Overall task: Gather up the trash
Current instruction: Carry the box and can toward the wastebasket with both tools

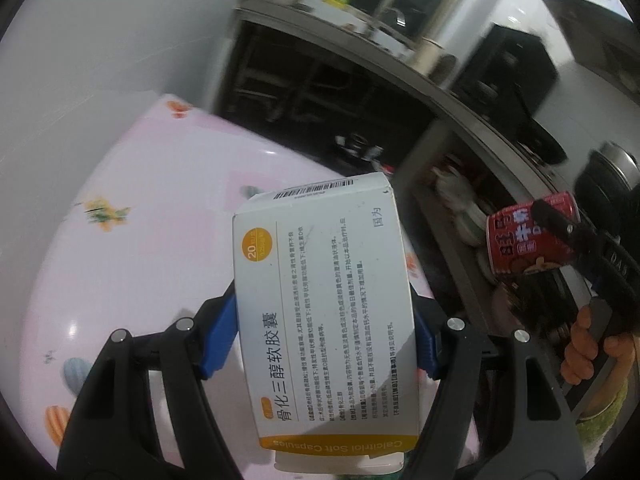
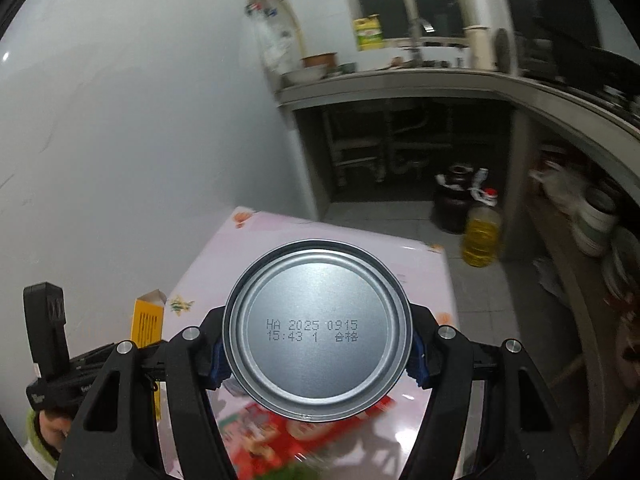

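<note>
Two grippers are counted: the left gripper (image 1: 322,340) and the right gripper (image 2: 316,354). One medicine box (image 1: 324,312) is seen at lower centre, one red can (image 1: 528,238) at right, and one yellow oil bottle (image 2: 482,240) at right of centre.

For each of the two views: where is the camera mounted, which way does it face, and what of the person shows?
Left wrist: on the left gripper, facing over the pink table toward the counter; gripper shut on the medicine box; a hand at right.
Right wrist: on the right gripper, facing the sink counter; gripper shut on the can.
Shared: table, counter, can, and the box's yellow end.
</note>
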The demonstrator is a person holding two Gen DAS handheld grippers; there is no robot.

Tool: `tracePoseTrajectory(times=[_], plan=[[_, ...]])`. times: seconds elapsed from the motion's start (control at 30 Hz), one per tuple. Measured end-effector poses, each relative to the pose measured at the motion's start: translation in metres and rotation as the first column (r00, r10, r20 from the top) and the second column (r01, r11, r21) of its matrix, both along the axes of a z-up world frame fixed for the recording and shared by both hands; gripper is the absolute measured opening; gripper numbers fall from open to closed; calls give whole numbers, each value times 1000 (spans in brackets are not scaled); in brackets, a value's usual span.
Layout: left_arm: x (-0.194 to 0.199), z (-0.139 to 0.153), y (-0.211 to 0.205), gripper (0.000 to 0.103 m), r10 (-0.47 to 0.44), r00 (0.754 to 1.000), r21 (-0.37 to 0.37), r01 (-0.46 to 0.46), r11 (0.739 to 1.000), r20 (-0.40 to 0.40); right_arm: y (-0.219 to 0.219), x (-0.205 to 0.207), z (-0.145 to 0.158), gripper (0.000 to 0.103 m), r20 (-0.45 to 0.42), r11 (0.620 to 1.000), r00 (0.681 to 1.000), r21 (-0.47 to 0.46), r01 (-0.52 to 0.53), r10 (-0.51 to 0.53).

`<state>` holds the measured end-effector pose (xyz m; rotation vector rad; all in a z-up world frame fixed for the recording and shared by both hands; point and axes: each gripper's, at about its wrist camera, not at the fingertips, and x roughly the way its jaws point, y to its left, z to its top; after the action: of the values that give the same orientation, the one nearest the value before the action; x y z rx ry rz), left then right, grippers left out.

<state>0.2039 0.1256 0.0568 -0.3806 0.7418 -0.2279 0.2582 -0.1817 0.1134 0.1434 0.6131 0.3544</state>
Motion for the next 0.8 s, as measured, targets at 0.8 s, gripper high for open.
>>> tracePoseTrajectory(times=[0.8], plan=[[42,-78,-412,68,-691,640,-38,724,689,-336,-330,-150,-212,64,-386,714,666,27,700,-638]])
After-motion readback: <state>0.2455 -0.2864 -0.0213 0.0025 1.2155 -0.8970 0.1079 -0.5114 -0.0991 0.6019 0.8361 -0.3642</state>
